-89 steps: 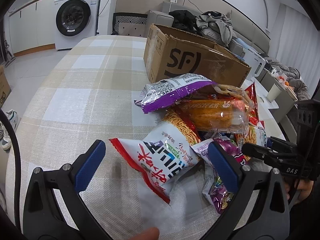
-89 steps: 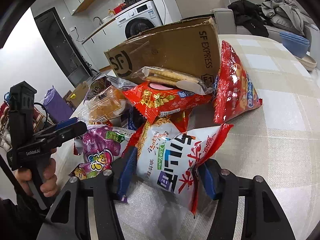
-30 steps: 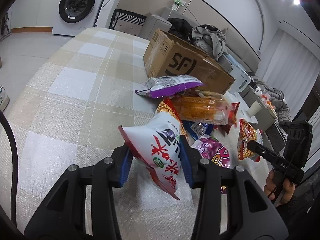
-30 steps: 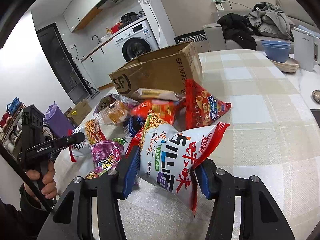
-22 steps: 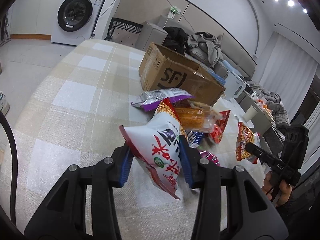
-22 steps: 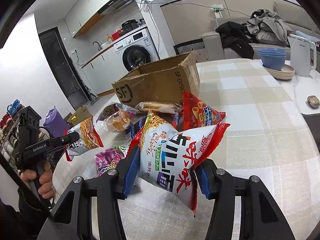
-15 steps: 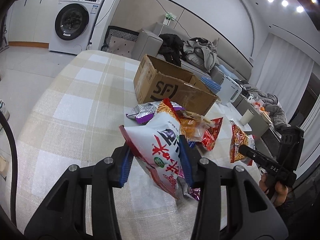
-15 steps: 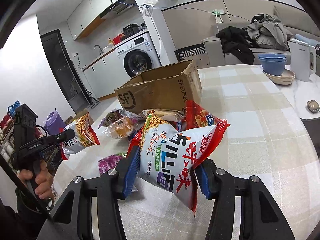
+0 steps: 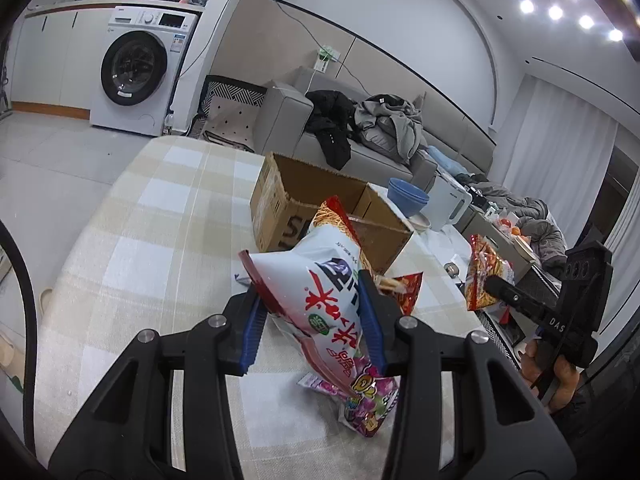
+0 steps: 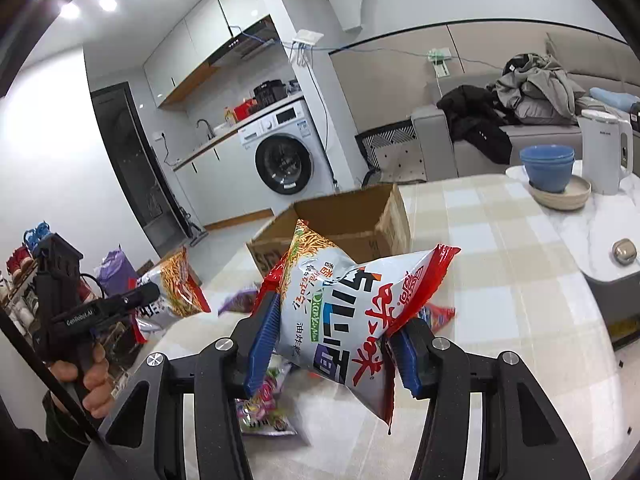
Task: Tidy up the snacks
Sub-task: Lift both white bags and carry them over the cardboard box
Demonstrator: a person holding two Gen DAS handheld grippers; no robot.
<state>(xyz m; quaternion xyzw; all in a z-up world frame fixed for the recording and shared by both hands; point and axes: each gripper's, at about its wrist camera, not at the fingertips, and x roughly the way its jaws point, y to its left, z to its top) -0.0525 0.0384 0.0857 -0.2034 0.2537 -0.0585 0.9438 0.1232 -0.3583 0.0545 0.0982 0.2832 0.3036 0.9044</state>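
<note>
Left tool point(image 9: 312, 320), right tool point(image 10: 336, 344): each clamps noodle bag point(image 9: 320, 280), apparently airborne.

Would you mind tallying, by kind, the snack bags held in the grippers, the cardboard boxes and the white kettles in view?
Noodle snack bags: 2, one in the left gripper, one in the right gripper
Cardboard boxes: 1
White kettles: 1
Total: 4
</note>
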